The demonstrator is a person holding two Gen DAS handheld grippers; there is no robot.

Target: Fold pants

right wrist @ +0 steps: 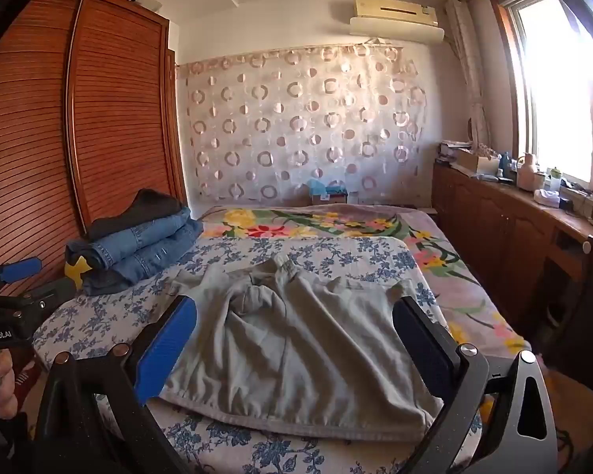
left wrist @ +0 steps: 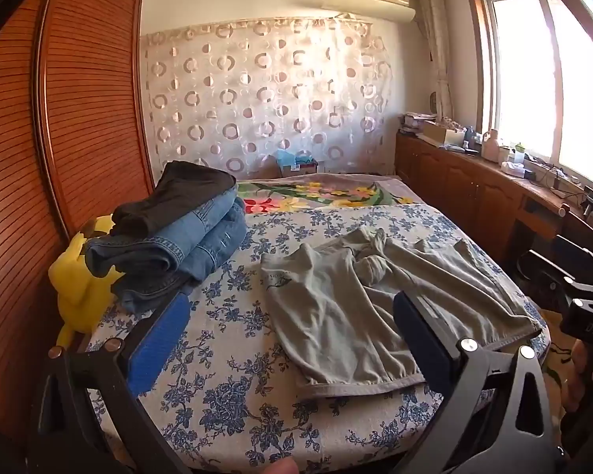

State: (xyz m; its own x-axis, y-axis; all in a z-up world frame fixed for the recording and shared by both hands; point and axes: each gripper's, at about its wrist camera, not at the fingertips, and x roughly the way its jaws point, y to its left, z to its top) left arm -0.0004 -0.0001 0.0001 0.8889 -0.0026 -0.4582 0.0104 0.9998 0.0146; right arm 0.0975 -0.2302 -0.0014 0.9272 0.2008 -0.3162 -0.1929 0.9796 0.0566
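Writing first: my right gripper's black body, seen at the edge of the left view, carries "DAS"; my left gripper's body, seen from the right view, reads "GenRobot.AI", first letter partly cut. A small dark print sits on the pants' cloth in the left view, too small to read.

My left gripper stands wide open, nothing between its blue pads, hovering over the near bed edge. My right gripper is likewise wide open, empty, the pants lying beyond and between its fingers without touching them.

The grey-green pants lie crumpled and roughly flat on the blue-flowered sheet, hem edge toward me, soft wrinkled cotton with a bunched knot of cloth mid-garment.

Left view only: a yellow plush toy beside the stack of folded jeans, which touches it; a dark folded garment tops the stack. The right view shows just a sliver of yellow.

Right view only: a hand gripping the left handle.

Slatted wooden wardrobe at left; sheer curtain with ring pattern behind.
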